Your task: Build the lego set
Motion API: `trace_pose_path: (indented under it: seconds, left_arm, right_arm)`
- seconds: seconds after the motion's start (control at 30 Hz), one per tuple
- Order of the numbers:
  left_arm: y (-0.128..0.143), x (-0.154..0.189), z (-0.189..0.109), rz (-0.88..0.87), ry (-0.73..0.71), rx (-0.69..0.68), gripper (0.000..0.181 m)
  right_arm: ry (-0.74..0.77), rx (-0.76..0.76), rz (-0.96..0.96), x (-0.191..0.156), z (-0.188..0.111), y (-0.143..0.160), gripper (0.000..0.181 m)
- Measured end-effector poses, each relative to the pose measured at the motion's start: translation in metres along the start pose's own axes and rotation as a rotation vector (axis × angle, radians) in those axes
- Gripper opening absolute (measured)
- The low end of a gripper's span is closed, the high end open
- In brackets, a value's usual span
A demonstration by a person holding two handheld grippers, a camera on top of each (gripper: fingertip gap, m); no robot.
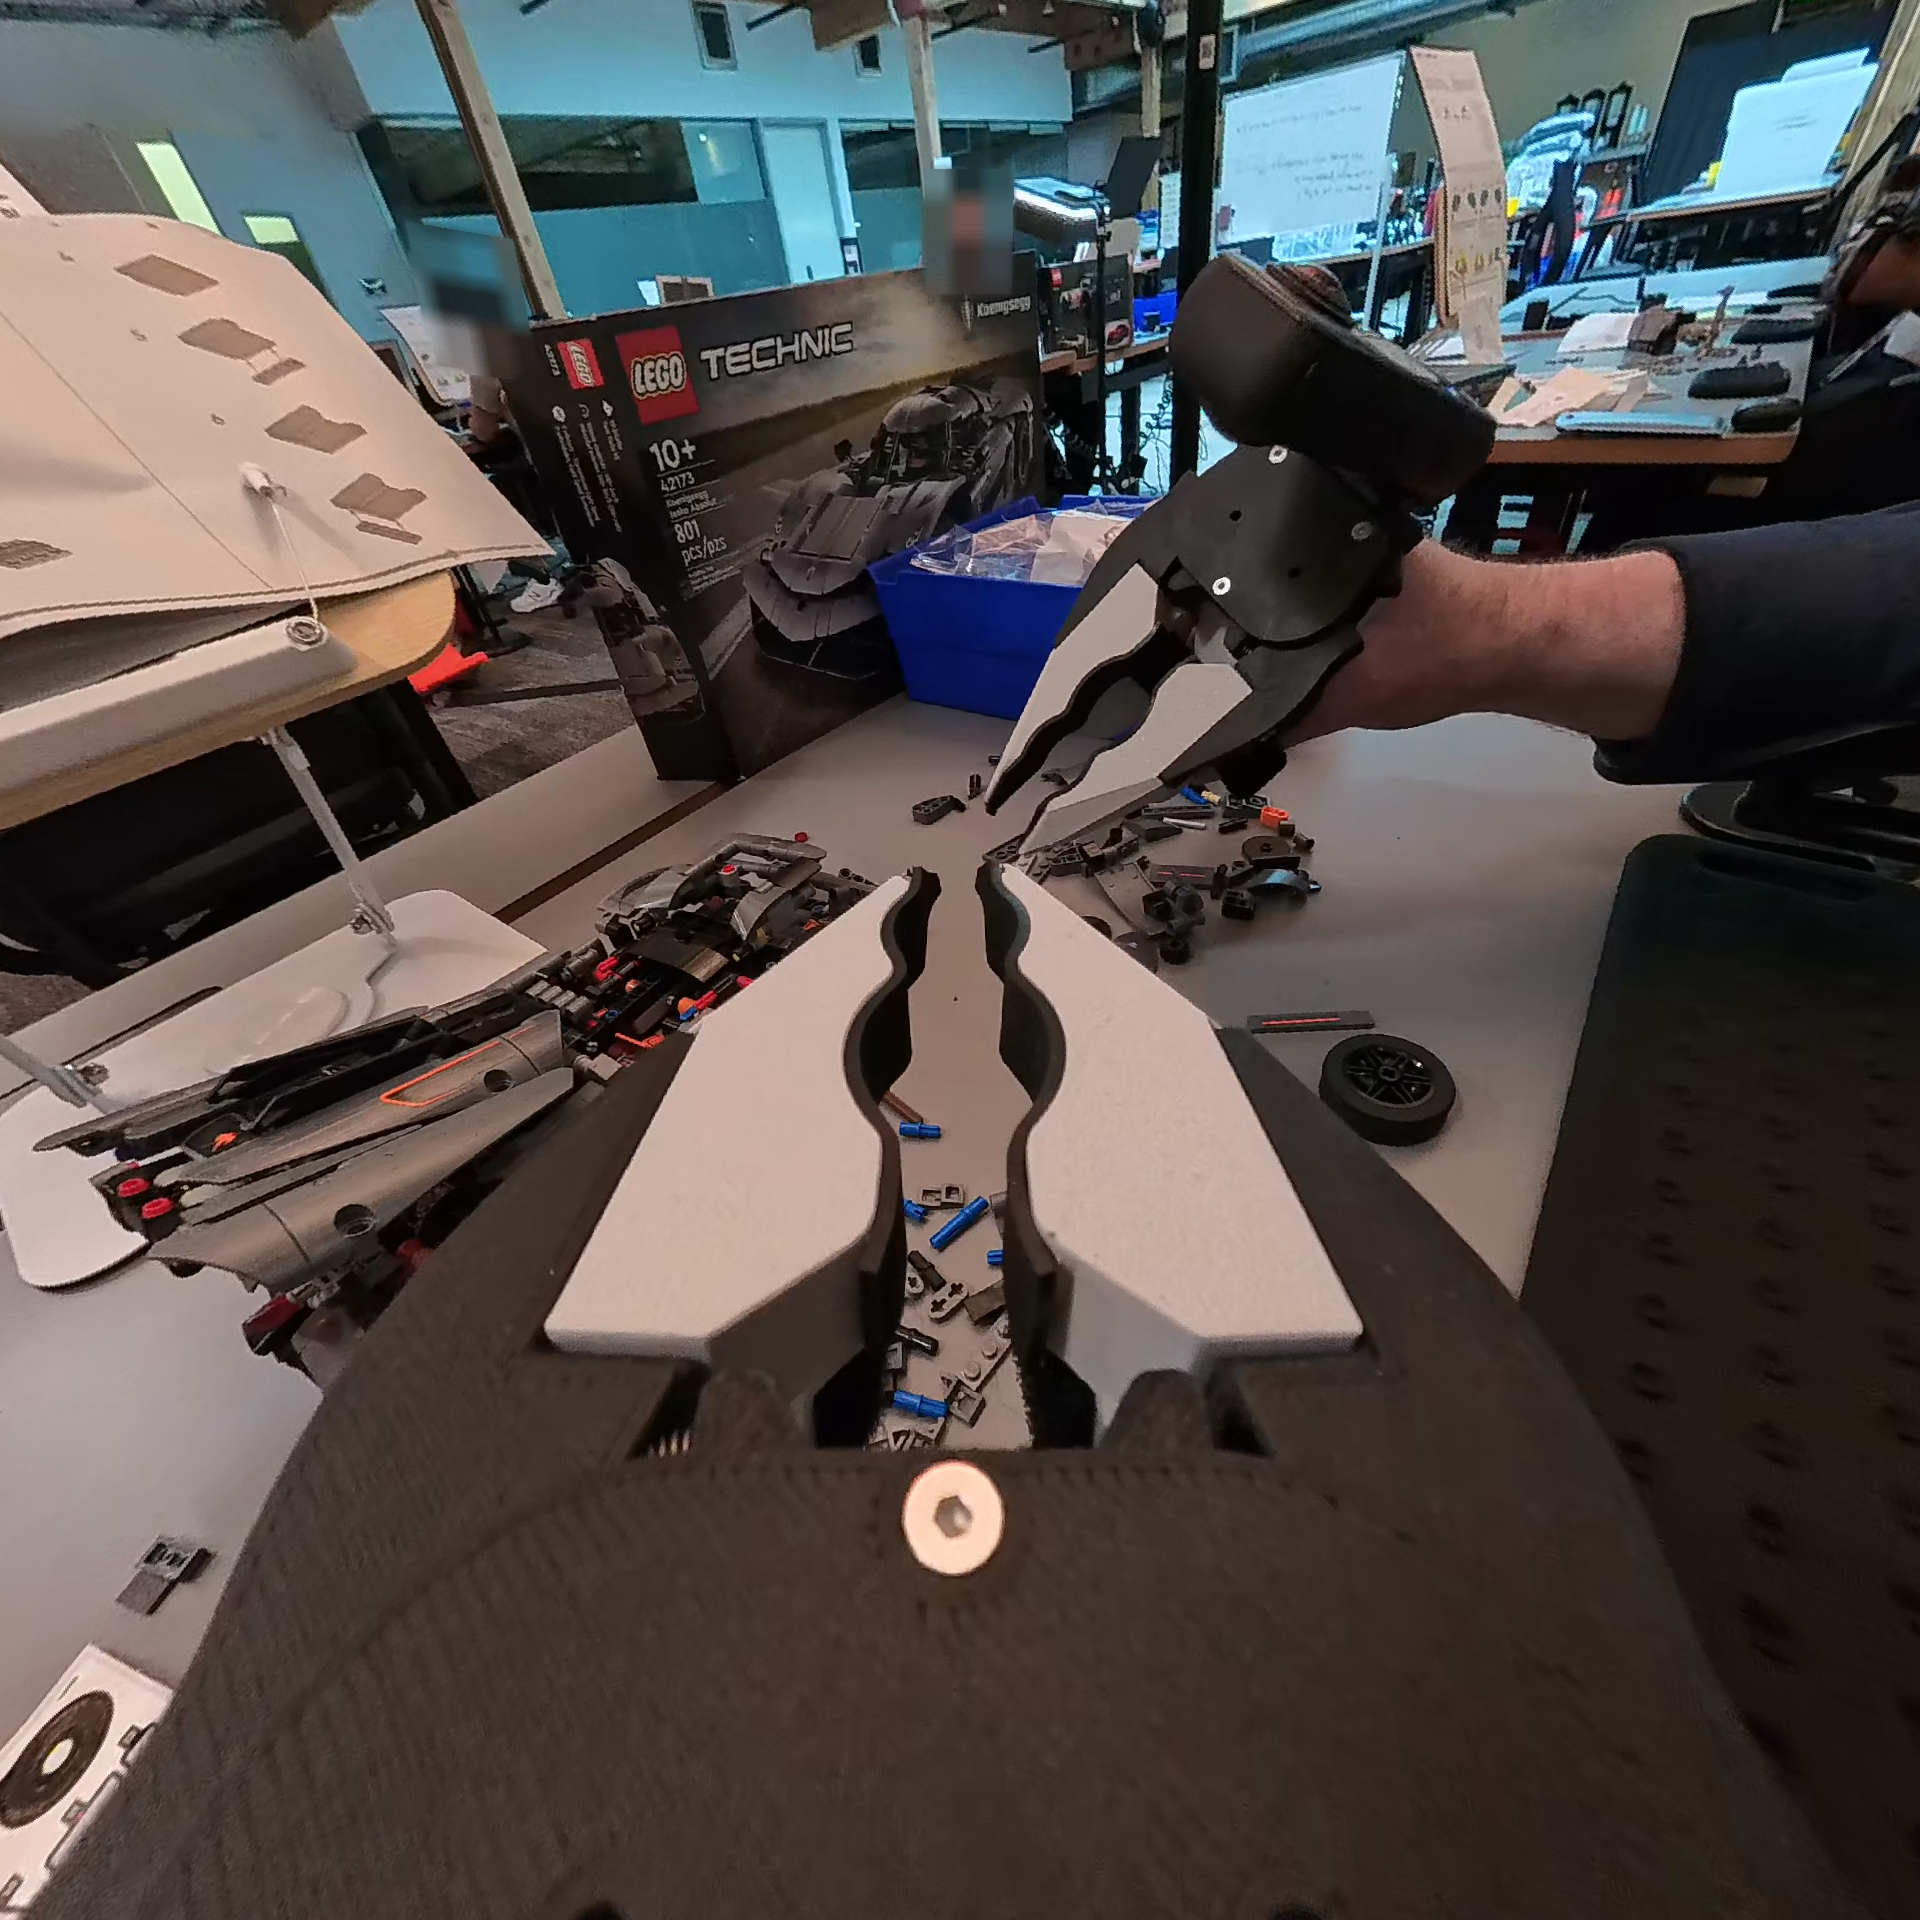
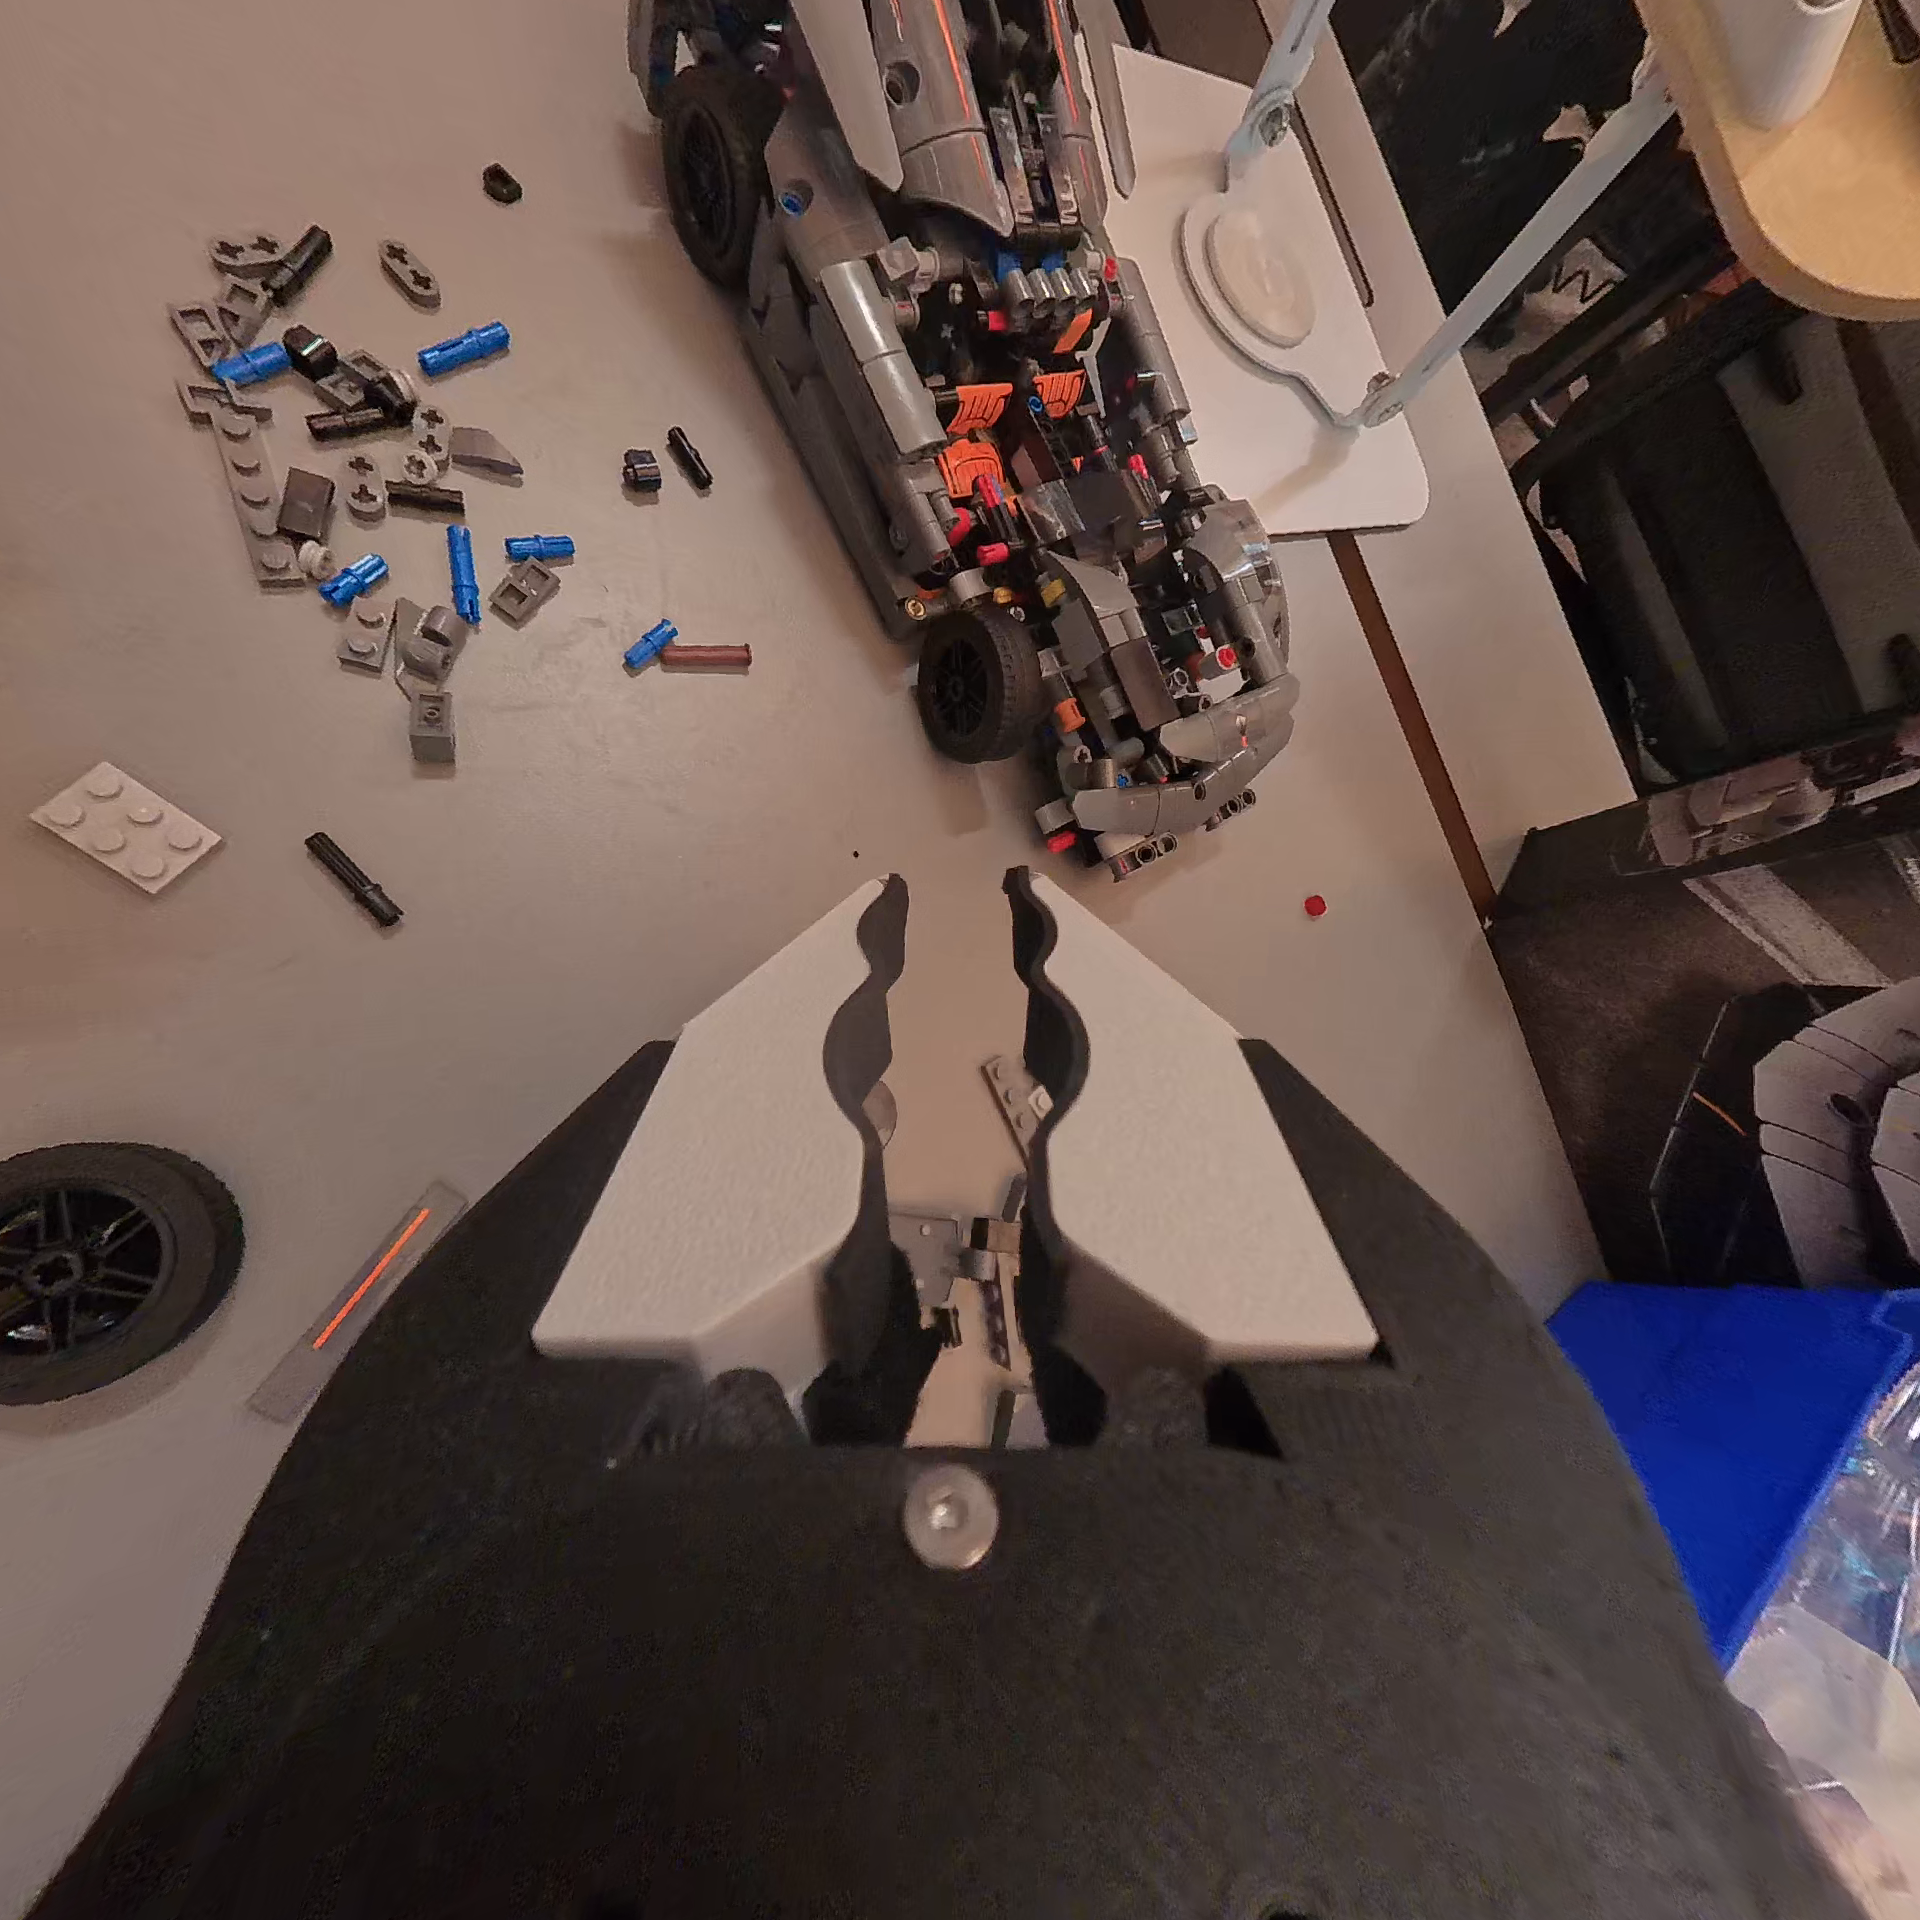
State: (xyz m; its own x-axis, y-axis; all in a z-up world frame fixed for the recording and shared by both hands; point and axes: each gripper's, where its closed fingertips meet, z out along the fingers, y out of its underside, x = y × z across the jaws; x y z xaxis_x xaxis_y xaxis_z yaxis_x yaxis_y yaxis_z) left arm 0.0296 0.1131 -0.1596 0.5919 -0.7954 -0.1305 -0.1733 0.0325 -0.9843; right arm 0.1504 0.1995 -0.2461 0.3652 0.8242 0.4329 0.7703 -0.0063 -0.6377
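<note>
The part-built grey and black Lego car (image 1: 468, 1070) lies on the table left of my left gripper (image 1: 956, 883), which is a little open, empty and above small blue and grey loose parts (image 1: 935, 1247). My right gripper (image 2: 954, 883) is open and empty, pointing down at the table just short of the car's nose (image 2: 1143, 748). It also shows in the left wrist view (image 1: 1013, 821), held by a hand, its tips over a pile of dark pieces (image 1: 1195, 862). A loose wheel (image 1: 1387, 1086) (image 2: 94, 1268) lies apart.
The Lego box (image 1: 779, 499) and a blue bin (image 1: 966, 623) of bags stand at the back. A booklet stand (image 1: 208, 416) has a white base (image 2: 1309, 312) beside the car. A scatter of pins and plates (image 2: 353, 447), a grey strip (image 2: 364, 1288) and a red stud (image 2: 1314, 906) lie about. Tip to tip, the grippers are about 20 cm apart. The loose wheel (image 2: 94, 1268) lies around 15 cm away from my right fingertips. Look for it in the left wrist view (image 1: 1378, 1062) too.
</note>
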Motion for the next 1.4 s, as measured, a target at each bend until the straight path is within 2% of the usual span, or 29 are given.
trace_pose_path:
  seconds: [1.4]
  left_arm:
    - [0.0045, -0.0029, 0.0017, -0.015, -0.004, -0.013, 0.008]
  right_arm:
    - [-0.002, -0.008, -0.017, 0.0012, 0.0001, 0.0018, 0.02]
